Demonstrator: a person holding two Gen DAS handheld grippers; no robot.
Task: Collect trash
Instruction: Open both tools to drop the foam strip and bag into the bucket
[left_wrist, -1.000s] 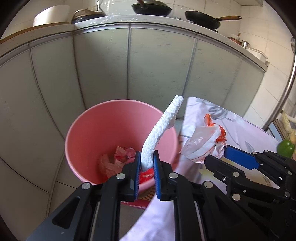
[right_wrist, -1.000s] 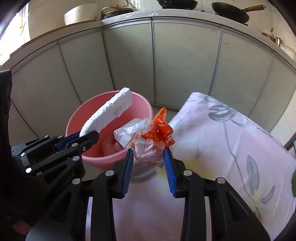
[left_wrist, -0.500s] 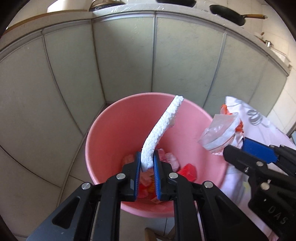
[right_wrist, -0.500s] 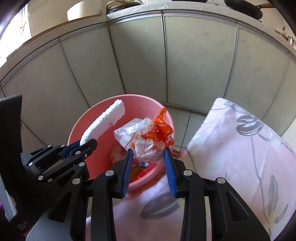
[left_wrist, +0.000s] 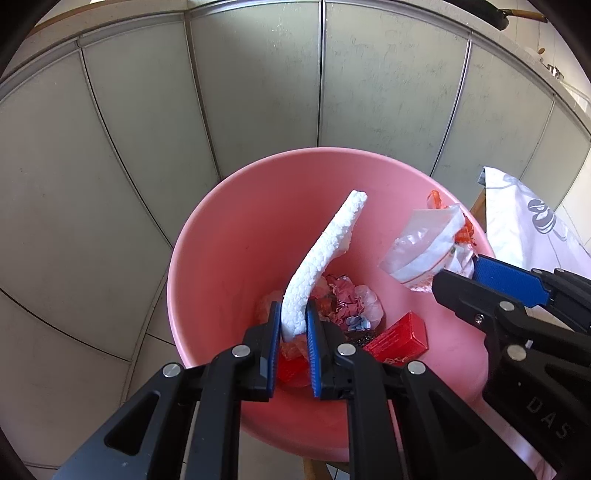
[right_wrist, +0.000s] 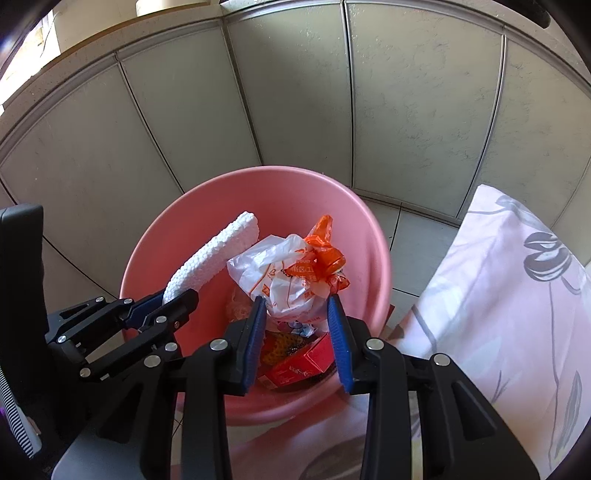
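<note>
Left gripper (left_wrist: 291, 325): pinching a foam strip (left_wrist: 325, 251) over the pink bucket (left_wrist: 207, 258).
Right gripper (right_wrist: 295, 321): clamped on a crumpled plastic bag (right_wrist: 284, 273) (same bucket).

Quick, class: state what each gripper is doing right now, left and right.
Left gripper: closed on the white foam strip.
Right gripper: closed on the crumpled plastic bag, over the pink bucket.

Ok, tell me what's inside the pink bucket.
At the bottom of the pink bucket lie a red carton, crumpled pink wrappers and other scraps. The foam strip and plastic bag, each held in a tool, cover part of the pile, so more may be hidden.
</note>
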